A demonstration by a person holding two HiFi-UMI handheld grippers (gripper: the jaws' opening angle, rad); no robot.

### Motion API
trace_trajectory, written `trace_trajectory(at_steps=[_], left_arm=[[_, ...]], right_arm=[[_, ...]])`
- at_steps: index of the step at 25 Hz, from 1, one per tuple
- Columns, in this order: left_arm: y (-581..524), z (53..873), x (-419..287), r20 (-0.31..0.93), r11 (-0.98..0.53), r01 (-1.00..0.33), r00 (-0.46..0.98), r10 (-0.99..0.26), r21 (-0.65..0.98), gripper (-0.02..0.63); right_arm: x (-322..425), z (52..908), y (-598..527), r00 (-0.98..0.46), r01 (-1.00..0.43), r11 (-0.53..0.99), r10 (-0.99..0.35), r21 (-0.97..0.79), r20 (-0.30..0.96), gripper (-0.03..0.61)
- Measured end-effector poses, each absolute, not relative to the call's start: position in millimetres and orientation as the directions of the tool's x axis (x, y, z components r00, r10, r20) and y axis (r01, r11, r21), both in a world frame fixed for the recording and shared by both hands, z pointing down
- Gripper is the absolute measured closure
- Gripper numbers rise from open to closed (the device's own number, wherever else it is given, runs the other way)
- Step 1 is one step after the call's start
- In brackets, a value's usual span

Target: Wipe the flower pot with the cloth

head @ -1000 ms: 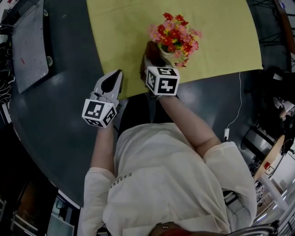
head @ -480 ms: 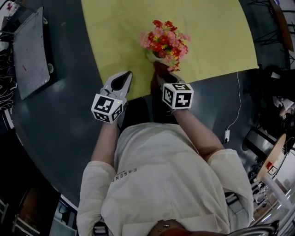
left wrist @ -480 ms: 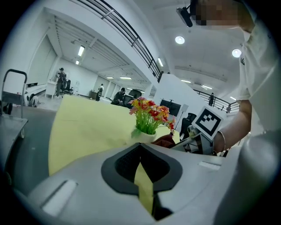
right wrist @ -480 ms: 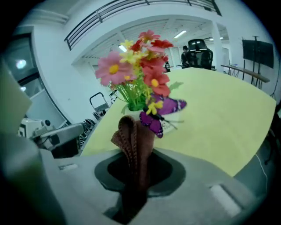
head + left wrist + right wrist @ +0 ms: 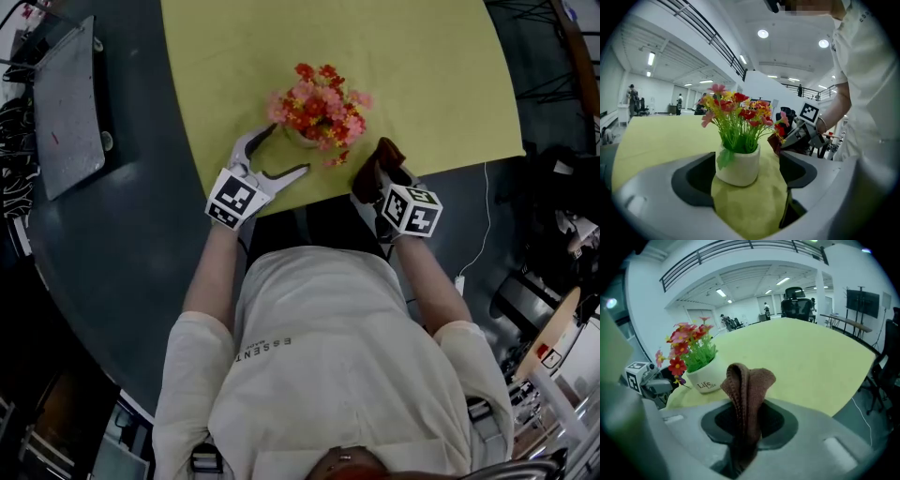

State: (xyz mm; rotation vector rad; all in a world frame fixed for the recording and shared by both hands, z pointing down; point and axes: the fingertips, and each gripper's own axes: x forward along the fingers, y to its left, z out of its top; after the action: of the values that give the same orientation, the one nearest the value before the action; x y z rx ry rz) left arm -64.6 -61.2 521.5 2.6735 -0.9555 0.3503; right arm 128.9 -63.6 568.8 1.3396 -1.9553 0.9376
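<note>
Left gripper (image 5: 281, 153): jaws opening, flower pot (image 5: 305, 139) just ahead, untouched.
Right gripper (image 5: 371, 182): clamping cloth (image 5: 384, 153), lower right of pot.

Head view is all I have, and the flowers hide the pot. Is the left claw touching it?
Observer: No. The left gripper view shows the white flower pot framed by the left claw, jaws opening, not touching it.
Operator: Is the cloth really gripped?
Observer: The right gripper view shows the brown cloth clamped upright in the right claw, apart from the pot.
Operator: Any print on the pot?
Observer: It reads Life on the side facing the right claw.
</note>
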Motion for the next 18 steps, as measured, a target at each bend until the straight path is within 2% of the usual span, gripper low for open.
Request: trace_trajectory(at_steps=[4,7,15,18], left_arm=[[-82.0,540.4,-50.1,0.379,-0.769,-0.624,0.751,-0.541,0.137,0.121],[-97.6,547.1,-45.4,0.377,-0.759,-0.633,0.747,-0.547,0.153,0.067],[-114.2,557.7,-19.7,0.374,-0.784,-0.598,0.774,-0.51,0.168,0.043],[-107.8,568.7,-10.2,0.444,-0.812,-0.574,0.758,-0.478,0.106,0.042]], right_arm=[[136.8,565.4,-84.1,-0.34,-0.938,0.248,-0.536,-0.242,0.773,0.518],[134.8,560.9,-98.9,-0.366,-0.929,0.263,-0.538,-0.262,0.759,0.518],[134.2,549.7,-131.9,-0.419,-0.901,0.337,-0.513,-0.273,0.749,0.518],[135.4,550.6,-140.8,-0.435,-0.89,0.361,-0.495,-0.277,0.752,0.518]])
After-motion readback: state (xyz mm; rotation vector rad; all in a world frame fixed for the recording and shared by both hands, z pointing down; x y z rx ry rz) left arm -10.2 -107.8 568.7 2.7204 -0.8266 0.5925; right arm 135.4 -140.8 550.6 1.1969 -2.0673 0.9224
